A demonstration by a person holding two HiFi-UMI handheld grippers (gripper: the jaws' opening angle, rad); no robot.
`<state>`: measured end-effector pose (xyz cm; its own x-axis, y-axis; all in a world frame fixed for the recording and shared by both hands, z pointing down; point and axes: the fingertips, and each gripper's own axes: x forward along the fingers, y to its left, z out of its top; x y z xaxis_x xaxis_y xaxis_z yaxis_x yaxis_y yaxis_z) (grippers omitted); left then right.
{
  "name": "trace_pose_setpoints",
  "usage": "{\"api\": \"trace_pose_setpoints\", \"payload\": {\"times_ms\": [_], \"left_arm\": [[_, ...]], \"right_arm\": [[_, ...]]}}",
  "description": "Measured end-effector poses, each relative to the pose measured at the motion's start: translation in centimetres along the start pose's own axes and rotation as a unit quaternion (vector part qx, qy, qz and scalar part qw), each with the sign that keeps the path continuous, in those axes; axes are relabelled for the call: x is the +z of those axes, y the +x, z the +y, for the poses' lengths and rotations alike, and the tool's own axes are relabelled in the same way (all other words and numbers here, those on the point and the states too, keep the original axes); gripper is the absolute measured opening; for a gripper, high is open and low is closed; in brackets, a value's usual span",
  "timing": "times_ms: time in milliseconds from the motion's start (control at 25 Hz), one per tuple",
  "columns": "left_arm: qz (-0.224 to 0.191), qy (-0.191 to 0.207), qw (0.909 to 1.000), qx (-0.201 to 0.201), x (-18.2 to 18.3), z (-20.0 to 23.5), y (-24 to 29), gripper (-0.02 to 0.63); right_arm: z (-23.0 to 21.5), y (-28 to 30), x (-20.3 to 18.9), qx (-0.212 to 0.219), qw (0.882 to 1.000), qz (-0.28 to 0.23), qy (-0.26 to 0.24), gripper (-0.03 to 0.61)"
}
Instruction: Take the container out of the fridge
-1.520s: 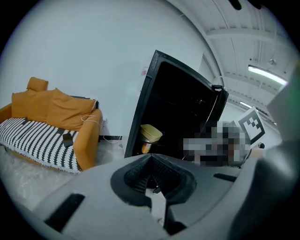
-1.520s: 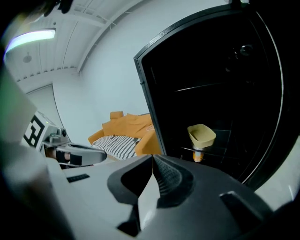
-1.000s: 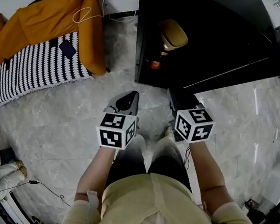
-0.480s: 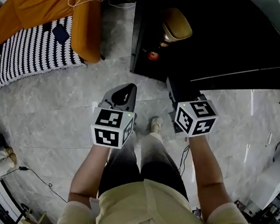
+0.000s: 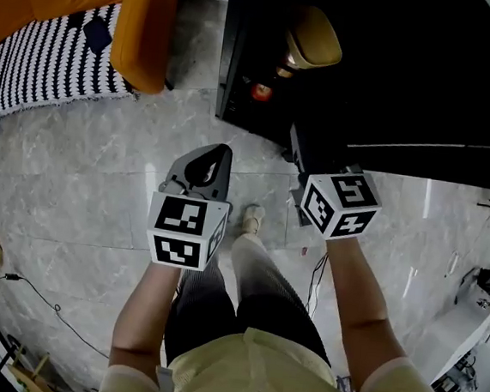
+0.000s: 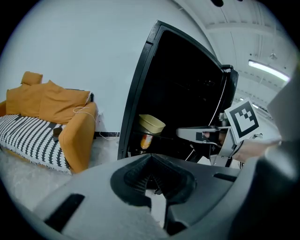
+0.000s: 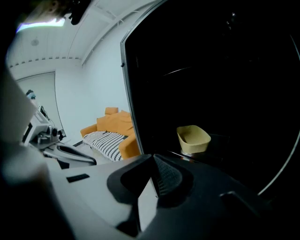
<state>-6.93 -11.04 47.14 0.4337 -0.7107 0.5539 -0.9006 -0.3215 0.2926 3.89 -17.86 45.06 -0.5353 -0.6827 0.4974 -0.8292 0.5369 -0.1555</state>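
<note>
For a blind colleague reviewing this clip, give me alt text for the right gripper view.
The right claw, shut and empty, points into a dark fridge where a yellow container sits. At left stands an orange sofa with a striped cover.

The container (image 5: pixel 312 38) is a tan, open-topped tub with rounded corners and walls that flare upward. It stands upright and looks empty, inside the fridge (image 5: pixel 394 76) near the front edge of a shelf, toward the left side of the opening. The fridge is black, stands open, and its inside is dark.
</note>
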Motion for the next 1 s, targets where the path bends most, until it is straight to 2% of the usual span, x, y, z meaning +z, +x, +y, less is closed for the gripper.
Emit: {"api": "trace_pose_setpoints", "payload": {"times_ms": [480,720,1000], "left_arm": [[-0.033,-0.018,0.9987,0.035,-1.2,-0.4,3.2,0.023],[-0.049,-0.031,0.9975,0.040,-1.3,-0.5,5.1,0.023],[-0.048,-0.050,0.9963,0.051,-1.7,1.0,6.5,0.023]], "right_arm": [[-2.6,2.1,-0.8,0.030,0.999,-0.012,-0.041,0.031],[-3.5,4.0,-1.3,0.038,0.996,-0.005,-0.078,0.031],[-5.3,6.2,0.3,0.023,0.994,-0.025,-0.108,0.031]]}}
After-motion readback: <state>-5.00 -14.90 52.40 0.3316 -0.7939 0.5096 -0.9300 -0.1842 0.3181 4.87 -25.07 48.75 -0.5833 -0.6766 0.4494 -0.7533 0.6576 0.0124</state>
